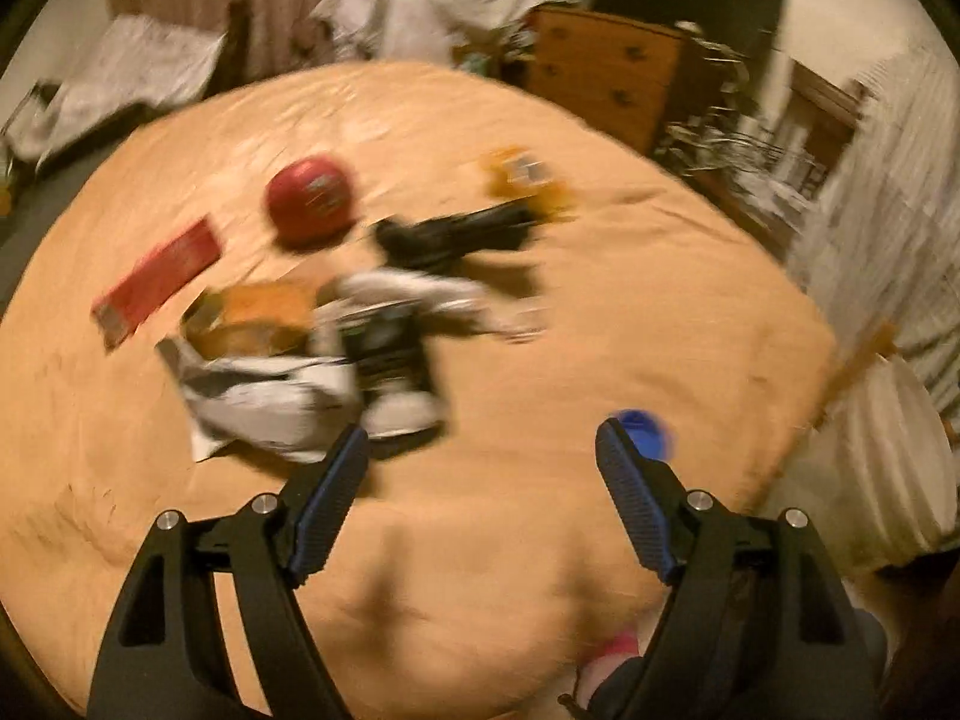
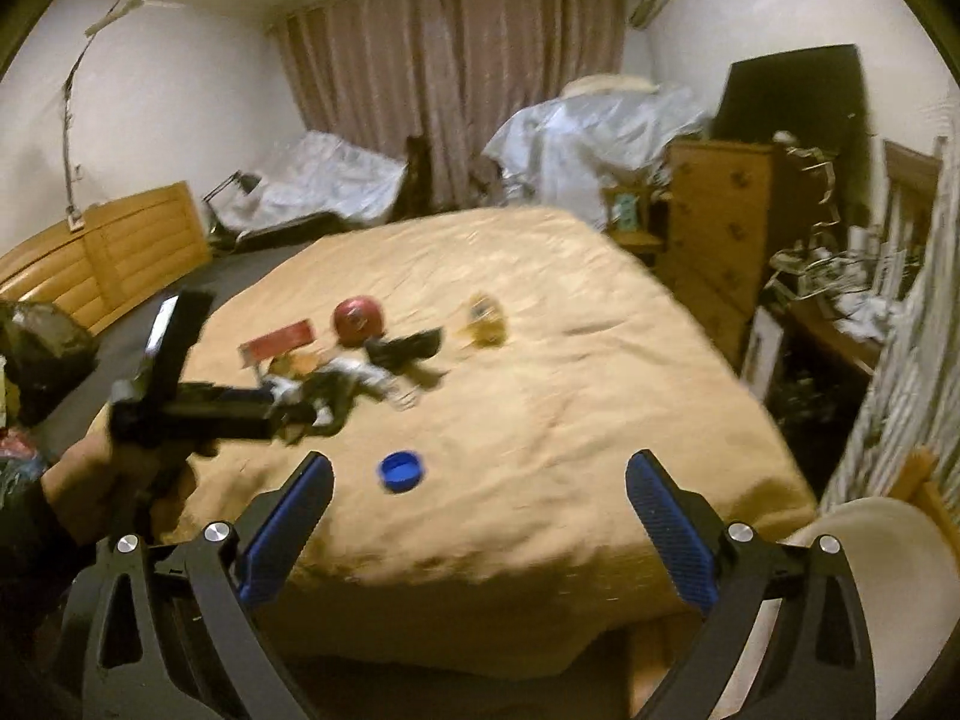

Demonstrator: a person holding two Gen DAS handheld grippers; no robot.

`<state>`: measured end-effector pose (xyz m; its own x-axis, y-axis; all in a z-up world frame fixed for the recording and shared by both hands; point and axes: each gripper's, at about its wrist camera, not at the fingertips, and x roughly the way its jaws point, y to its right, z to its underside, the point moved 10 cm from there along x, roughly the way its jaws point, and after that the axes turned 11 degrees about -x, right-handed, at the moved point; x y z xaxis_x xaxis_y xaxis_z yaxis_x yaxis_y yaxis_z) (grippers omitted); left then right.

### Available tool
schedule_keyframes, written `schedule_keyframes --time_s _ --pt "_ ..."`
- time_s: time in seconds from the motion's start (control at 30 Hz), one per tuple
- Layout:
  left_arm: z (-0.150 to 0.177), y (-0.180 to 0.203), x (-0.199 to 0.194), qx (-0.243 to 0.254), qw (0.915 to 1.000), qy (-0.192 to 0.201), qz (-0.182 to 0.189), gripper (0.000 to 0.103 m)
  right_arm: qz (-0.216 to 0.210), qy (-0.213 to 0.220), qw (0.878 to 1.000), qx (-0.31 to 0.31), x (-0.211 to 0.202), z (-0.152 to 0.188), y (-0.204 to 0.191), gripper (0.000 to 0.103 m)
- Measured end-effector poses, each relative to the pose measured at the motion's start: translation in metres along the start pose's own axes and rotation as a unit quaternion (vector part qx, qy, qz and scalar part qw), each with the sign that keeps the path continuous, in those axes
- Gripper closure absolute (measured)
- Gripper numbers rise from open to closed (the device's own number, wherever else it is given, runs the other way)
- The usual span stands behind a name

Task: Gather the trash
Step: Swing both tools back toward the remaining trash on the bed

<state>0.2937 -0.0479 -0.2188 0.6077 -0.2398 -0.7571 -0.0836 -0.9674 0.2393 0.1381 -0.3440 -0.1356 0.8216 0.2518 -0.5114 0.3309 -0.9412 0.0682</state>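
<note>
Tan bedspread [image 2: 540, 360] is filling my view, trash [image 2: 336, 378] lying scattered at eleven o'clock, blue cap [image 2: 401, 470] nearest; I am holding the left gripper [image 1: 483, 450] and right gripper [image 2: 480, 474] apart, empty, curtains [image 2: 456, 78] hanging beyond.

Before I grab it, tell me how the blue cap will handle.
The blue cap looks small and rigid, so probably light and stiff in the pads. It is round and shallow, so it may skid or roll on edge if nudged. It lies alone on the soft blanket, which may give under it, so a low pinch seems safest.
</note>
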Motion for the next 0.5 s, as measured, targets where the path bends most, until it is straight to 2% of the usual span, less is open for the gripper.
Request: schedule_keyframes --time_s 0.17,0.23,0.3,0.5 --pt "0.001 -0.058 0.020 -0.034 0.9988 -0.017 -0.031 0.028 -0.017 -0.018 0.999 -0.022 0.032 0.001 -0.033 0.005" --pt "0.002 -0.082 0.020 -0.051 0.9977 -0.020 -0.039 0.028 -0.022 -0.023 0.999 -0.025 0.040 0.005 -0.032 0.005" --pt "0.005 -0.107 0.019 -0.066 0.9961 -0.024 -0.054 0.022 -0.029 -0.031 0.999 -0.028 0.056 0.005 -0.035 0.005" --pt "0.015 -0.182 -0.004 -0.123 0.9880 -0.018 -0.093 0.022 -0.060 -0.052 0.997 -0.011 0.100 0.016 -0.036 0.005"
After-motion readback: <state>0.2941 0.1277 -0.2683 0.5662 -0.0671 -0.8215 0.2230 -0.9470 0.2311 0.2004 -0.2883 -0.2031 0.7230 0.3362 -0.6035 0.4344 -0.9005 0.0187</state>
